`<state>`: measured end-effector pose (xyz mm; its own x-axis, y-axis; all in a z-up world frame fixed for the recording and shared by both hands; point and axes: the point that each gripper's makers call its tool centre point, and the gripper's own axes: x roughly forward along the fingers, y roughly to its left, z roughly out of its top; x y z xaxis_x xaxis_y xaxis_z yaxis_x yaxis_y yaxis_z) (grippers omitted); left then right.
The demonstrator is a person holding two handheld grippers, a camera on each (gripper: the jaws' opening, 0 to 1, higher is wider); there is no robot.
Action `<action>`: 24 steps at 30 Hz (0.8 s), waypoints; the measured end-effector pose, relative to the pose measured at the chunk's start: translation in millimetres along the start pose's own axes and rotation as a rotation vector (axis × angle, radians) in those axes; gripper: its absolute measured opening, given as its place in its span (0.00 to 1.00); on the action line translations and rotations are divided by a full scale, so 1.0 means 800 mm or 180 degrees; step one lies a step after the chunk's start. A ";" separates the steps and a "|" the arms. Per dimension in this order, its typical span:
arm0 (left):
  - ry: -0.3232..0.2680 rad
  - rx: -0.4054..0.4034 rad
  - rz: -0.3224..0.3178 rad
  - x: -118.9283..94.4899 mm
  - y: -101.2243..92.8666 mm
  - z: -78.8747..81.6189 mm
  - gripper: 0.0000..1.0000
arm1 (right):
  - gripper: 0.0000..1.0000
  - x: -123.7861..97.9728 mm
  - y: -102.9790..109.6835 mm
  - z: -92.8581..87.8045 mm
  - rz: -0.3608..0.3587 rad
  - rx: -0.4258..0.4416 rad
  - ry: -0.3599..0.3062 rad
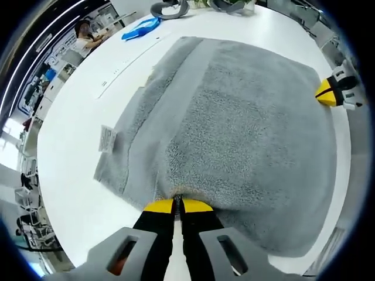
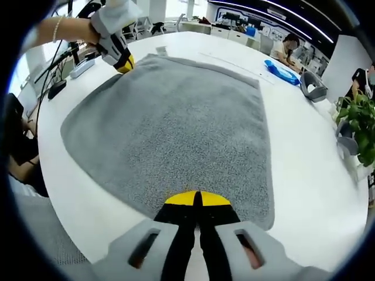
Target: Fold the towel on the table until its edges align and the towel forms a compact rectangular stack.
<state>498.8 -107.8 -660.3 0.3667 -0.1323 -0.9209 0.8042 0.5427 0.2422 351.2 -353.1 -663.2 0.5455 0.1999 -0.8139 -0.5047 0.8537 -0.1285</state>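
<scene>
A grey towel (image 1: 234, 129) lies spread on the white table (image 1: 70, 175), with a folded layer on top and a lower layer showing along its left side. My left gripper (image 1: 177, 203) is shut on the towel's near edge, where the cloth puckers between the yellow tips. At the towel's far right corner sits my right gripper (image 1: 328, 93). In the right gripper view the towel (image 2: 176, 123) stretches away flat, and the right gripper (image 2: 197, 199) is shut on its near edge. A hand holds the left gripper (image 2: 122, 60) at the far left corner.
A white label (image 1: 106, 139) sticks out at the towel's left edge. A blue object (image 2: 281, 71) and a grey curved object (image 2: 313, 86) lie at the table's far side, by a potted plant (image 2: 358, 120). A person (image 2: 287, 47) sits beyond. Cables (image 2: 64, 70) lie left.
</scene>
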 end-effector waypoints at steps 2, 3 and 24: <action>0.0016 0.0025 0.0009 0.002 0.002 0.003 0.03 | 0.00 0.000 0.001 0.000 0.0004 -0.0015 -0.0001; 0.0020 0.0027 0.0012 0.002 0.004 0.004 0.03 | 0.00 0.000 0.002 0.000 0.0009 -0.0019 0.0000; -0.0041 0.0093 0.0058 0.012 0.021 0.021 0.03 | 0.00 -0.007 0.027 -0.005 0.0159 -0.0018 0.0051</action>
<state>523.5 -113.9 -660.4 0.3874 -0.1335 -0.9122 0.8105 0.5208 0.2680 334.8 -337.9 -664.0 0.5087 0.2346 -0.8283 -0.5349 0.8400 -0.0906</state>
